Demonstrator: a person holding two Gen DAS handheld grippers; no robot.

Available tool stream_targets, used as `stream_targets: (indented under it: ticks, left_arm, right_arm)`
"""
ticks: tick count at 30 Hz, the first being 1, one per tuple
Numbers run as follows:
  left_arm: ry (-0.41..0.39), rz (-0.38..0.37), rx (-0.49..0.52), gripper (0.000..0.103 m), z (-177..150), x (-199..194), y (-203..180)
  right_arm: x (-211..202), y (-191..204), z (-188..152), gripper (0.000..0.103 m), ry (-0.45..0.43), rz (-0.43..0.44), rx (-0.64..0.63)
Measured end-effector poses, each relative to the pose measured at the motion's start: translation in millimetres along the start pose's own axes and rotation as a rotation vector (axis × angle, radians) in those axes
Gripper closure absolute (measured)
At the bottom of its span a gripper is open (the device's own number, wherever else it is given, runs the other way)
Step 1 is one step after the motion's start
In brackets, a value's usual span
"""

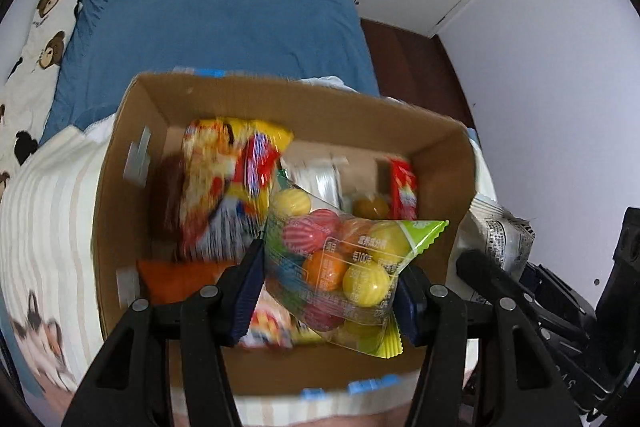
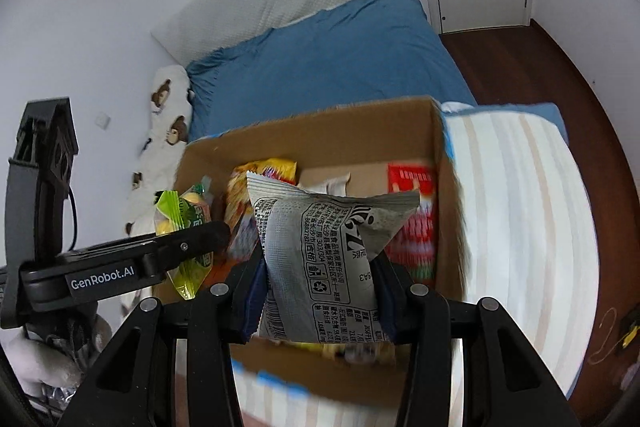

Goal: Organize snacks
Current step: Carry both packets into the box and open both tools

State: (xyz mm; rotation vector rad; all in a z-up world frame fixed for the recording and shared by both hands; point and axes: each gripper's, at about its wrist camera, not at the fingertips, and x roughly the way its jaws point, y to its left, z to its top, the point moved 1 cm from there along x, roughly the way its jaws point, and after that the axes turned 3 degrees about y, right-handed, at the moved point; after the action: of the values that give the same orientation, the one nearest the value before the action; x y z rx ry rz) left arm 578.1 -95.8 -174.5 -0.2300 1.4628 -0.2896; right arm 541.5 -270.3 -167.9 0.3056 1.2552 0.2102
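An open cardboard box [image 1: 132,155] sits on the bed and holds several snack packets. My left gripper [image 1: 326,291] is shut on a clear bag of coloured candy balls [image 1: 340,259] and holds it above the box. My right gripper [image 2: 318,291] is shut on a grey printed snack bag [image 2: 320,251] and holds it above the box [image 2: 360,135]. The candy bag [image 2: 176,215] and the left gripper [image 2: 192,247] show at the left of the right wrist view. The grey bag [image 1: 496,235] shows at the right of the left wrist view.
Inside the box lie a yellow-red packet [image 1: 224,179], a red packet [image 1: 404,187] and an orange packet [image 1: 180,275]. The box rests on a striped blanket [image 2: 520,207] over a blue bedsheet [image 1: 220,23]. A bear-print pillow [image 1: 36,55] lies left. A wooden floor [image 2: 560,79] is right.
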Motion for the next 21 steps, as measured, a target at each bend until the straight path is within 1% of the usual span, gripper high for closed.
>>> stream_targets:
  ticks: [6,10,12,13,14,15,16,17,18,19,20,21]
  left_arm:
    - [0.045,0.041,0.007,0.049,46.6,34.3,14.4]
    - [0.078,0.049,0.01,0.048,60.7,49.4,19.2]
    - [0.1,0.042,0.001,0.046,65.9,56.6,21.9]
    - [0.117,0.03,-0.009,0.048,66.1,58.9,23.1]
    - [0.13,0.034,-0.024,0.048,66.6,60.3,25.2]
    - [0.141,0.039,-0.045,0.047,66.9,63.2,29.3]
    - [0.14,0.033,-0.053,0.046,68.6,64.7,31.8]
    - [0.131,0.028,-0.051,0.037,70.6,65.4,33.4]
    - [0.12,0.04,-0.046,0.023,71.2,64.0,33.9]
    - [0.107,0.064,-0.035,0.016,71.7,61.4,33.3]
    - [0.101,0.069,-0.028,0.01,72.1,62.3,32.8]
    - [0.092,0.071,-0.027,0.01,71.7,61.2,31.7]
  right_arm:
    - [52.1,1.5,46.0,0.055,0.061,-0.064,-0.015]
    - [80.6,-2.4,62.1,0.055,0.095,-0.083,-0.012]
    - [94.1,-5.8,69.2,0.053,0.121,-0.087,-0.003]
    - [99.8,-7.7,71.3,0.047,0.135,-0.089,0.007]
    - [103.9,-11.1,73.0,0.041,0.145,-0.097,0.02]
    - [105.8,-14.8,73.9,0.023,0.146,-0.105,0.027]
    - [106.9,-17.5,74.7,0.007,0.145,-0.112,0.032]
    - [107.6,-20.1,74.9,0.003,0.146,-0.116,0.036]
    - [107.2,-21.8,74.4,0.003,0.148,-0.121,0.039]
    - [106.3,-22.4,73.4,0.003,0.15,-0.122,0.035]
    - [106.0,-23.7,72.6,0.003,0.151,-0.128,0.031]
    - [105.1,-24.3,71.1,0.003,0.152,-0.142,0.03]
